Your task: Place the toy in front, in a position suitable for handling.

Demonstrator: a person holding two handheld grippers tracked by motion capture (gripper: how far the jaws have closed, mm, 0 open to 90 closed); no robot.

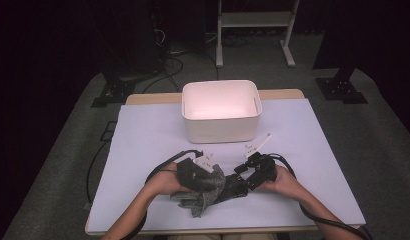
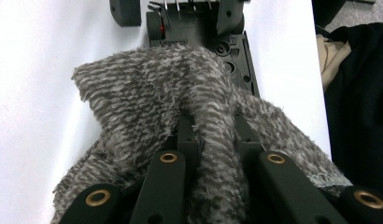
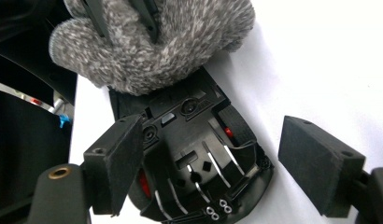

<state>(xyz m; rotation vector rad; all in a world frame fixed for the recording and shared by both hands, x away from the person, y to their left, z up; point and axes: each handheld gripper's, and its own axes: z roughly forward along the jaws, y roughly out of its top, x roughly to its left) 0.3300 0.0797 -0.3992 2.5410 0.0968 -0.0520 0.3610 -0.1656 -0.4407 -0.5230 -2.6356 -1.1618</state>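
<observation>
Right now left claw (image 2: 213,140) pinches grey cloth (image 2: 147,93) near worktop (image 1: 143,140) front edge; right claw (image 3: 210,163) spread w/ black part (image 3: 199,154) between jaws, untouched.

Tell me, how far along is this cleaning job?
Midway, it seems. The left gripper is clamped on the grey fuzzy cloth, which lies draped over one end of the black plastic part. The right gripper stands open around the part's other end. The white bin looks empty; nothing is stowed yet.
</observation>
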